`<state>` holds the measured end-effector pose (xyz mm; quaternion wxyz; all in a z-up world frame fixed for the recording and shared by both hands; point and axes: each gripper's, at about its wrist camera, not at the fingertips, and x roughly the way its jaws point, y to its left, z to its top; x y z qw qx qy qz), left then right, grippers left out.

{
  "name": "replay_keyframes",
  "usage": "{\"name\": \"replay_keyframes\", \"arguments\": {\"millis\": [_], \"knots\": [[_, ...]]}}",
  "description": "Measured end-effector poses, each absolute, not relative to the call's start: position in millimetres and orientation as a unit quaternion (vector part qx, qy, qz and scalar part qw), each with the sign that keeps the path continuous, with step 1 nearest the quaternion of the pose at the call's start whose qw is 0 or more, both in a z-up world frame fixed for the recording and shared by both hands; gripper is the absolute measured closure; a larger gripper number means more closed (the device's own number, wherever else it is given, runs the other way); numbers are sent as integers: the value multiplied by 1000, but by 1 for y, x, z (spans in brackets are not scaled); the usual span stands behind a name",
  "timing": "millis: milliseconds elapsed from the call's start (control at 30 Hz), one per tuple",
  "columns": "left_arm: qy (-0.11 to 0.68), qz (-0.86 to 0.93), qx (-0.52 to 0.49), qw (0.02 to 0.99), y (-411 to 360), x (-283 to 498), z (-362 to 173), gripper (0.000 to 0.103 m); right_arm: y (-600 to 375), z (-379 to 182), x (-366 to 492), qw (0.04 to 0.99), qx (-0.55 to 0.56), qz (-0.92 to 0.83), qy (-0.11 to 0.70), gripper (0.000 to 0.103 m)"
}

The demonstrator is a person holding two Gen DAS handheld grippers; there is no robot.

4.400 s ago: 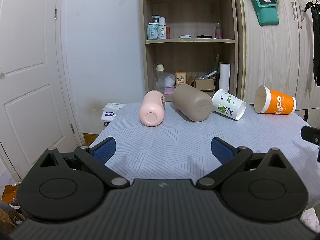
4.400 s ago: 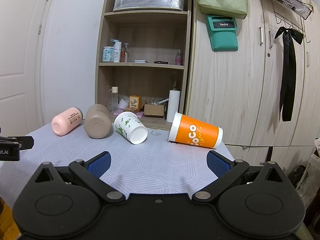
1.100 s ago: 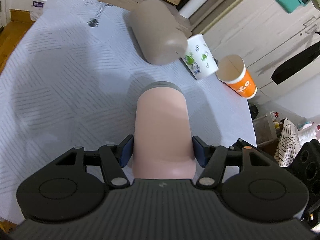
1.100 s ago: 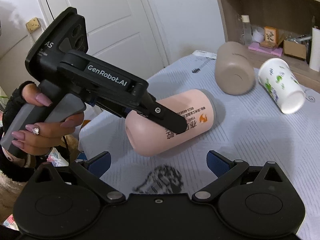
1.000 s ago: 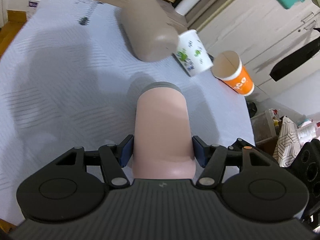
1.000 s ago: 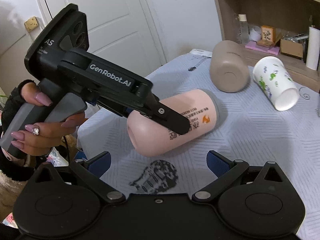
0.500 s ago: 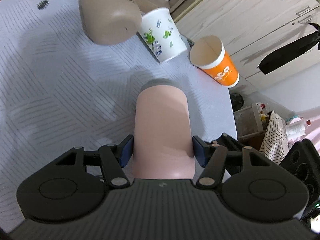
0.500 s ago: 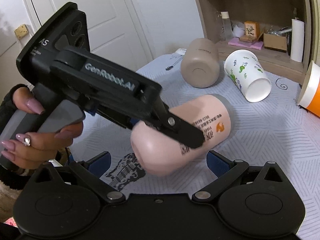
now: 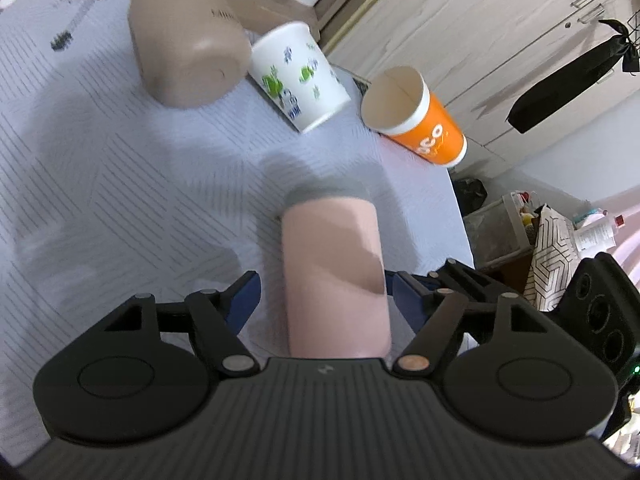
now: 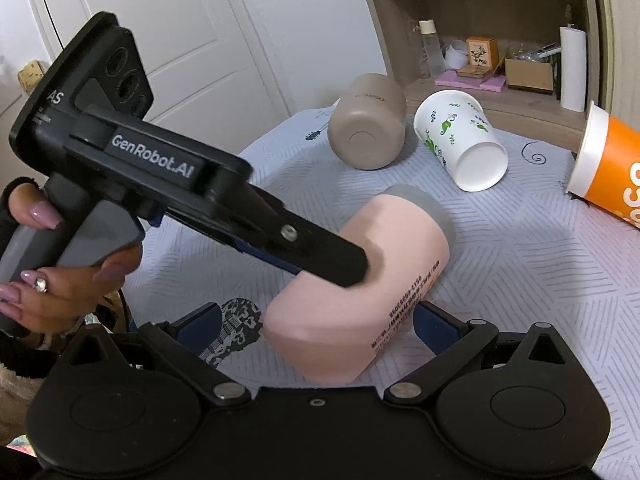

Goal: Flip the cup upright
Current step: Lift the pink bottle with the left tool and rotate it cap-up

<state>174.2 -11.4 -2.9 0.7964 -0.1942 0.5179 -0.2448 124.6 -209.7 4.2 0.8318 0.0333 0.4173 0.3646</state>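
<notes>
Gripping the pink cup (image 9: 334, 276) by its body, we hold it in the left gripper (image 9: 323, 294), whose blue pads appear to press its two sides near the flat base, though the left pad shows a slight gap in the left wrist view; the grey lid end points away from the claw, tilted down toward the table (image 9: 100, 184). Seen from the right wrist, the cup hangs above the cloth with only its grey end near or on the surface; contact there cannot be settled. We judge the cup stiff and smooth, likely an insulated tumbler with some weight, so a grasp across the mid-body, not at the lid, should keep it from slipping as it turns. The right gripper (image 10: 316, 330) stands with its jaws apart, the cup's base lying just ahead of and between them, untouched. Beyond the left claw lie the tan tumbler (image 9: 188, 44), the white paper cup (image 9: 300, 76) and the orange paper cup (image 9: 416, 120), all on their sides.

Compared with half a second ago, the cup is pitched more steeply and sits closer to the right claw.
</notes>
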Motion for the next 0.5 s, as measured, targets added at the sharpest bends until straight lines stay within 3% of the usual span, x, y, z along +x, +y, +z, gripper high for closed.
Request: {"name": "replay_keyframes", "arguments": {"millis": [267,500], "knots": [[509,-257,-225,790,-2,189,-10,32,-209,4,144,821,66,335,458,1],[509,-272,-237,782,-6,197,-21,34,-215,-5,160,800,119,314,497,16]]}}
